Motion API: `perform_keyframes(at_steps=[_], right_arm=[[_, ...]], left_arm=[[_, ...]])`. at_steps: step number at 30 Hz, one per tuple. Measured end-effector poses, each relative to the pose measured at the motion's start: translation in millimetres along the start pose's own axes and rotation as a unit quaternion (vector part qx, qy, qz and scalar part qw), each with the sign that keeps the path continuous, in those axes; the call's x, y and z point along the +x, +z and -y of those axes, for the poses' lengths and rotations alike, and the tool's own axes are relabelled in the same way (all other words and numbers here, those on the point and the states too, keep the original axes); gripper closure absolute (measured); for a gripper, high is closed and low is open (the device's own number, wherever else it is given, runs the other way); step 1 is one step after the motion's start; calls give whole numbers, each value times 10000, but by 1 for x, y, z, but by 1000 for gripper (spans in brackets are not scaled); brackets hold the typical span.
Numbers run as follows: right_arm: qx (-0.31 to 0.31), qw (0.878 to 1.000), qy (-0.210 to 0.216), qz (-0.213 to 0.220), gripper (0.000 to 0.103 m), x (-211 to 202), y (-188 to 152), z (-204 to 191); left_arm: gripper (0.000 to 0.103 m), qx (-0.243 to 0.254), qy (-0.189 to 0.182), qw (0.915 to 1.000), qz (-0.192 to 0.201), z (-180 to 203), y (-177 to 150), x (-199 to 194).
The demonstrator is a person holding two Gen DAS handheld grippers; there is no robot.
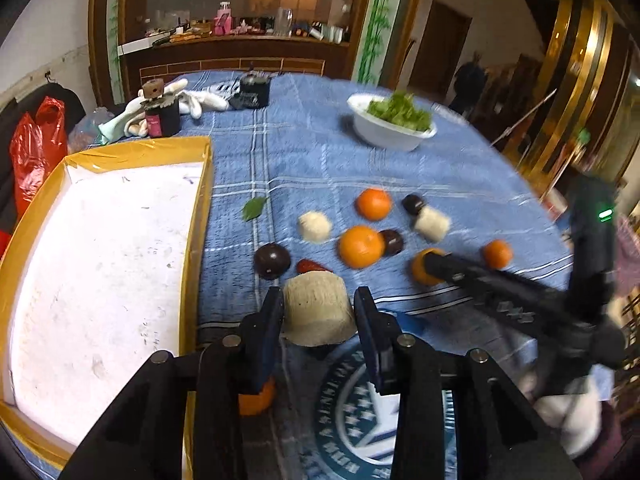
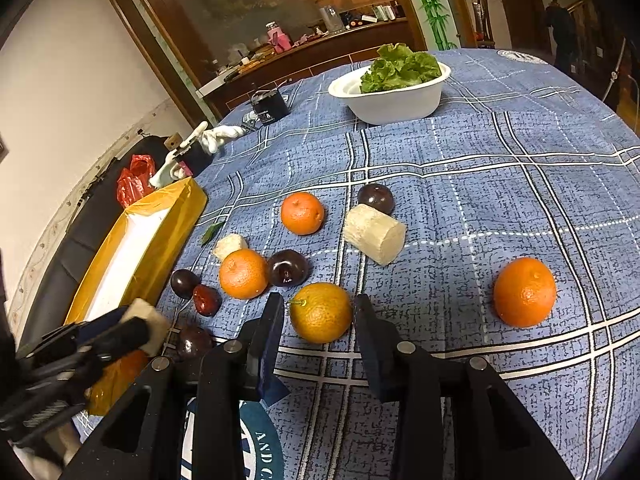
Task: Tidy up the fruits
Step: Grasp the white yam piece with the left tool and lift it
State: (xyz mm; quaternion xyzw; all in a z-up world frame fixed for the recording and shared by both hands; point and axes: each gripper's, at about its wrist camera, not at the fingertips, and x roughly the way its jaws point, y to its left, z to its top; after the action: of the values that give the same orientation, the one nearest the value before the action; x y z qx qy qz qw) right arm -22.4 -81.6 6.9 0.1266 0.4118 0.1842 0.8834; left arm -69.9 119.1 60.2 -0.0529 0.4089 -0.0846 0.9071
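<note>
your left gripper (image 1: 318, 308) clamps a pale cane chunk (image 1: 318, 312); your right gripper (image 2: 320, 314) gapes around an orange (image 2: 321, 312). visible: five oranges, four plums.

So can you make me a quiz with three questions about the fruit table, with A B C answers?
1. Where is the yellow-edged box?
A. At the table's left side, beside the fruit
B. Under the white bowl
C. On the floor

2. What colour is the leafy stuff in the white bowl?
A. Red
B. Green
C. Purple

3. What sits between the left gripper's fingers?
A. A dark plum
B. Nothing
C. A pale sugarcane piece

Answers:
1 A: the yellow-edged box lies on the blue checked tablecloth, left of the scattered fruit.
2 B: the lettuce in the white bowl is green.
3 C: the left gripper has a pale sugarcane piece between its fingers, while the right gripper brackets an orange.
</note>
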Motion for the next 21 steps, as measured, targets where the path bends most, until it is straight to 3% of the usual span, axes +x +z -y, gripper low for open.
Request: perform_keyframes(at_steps=[5,12,21], right_arm=[[-144,9992,-354,136,79,-15,-7,-8],[65,9963,-516,679,79,-98,-52,-5],[494,9940,-687,691,79,-137,-82,13]], left_arm=[[68,-150,-484,9983,288,7,-1,-29],[68,82,-940,9945,448,29,-12,-54],[69,248,-1473,9875,498,60,-21,-64]])
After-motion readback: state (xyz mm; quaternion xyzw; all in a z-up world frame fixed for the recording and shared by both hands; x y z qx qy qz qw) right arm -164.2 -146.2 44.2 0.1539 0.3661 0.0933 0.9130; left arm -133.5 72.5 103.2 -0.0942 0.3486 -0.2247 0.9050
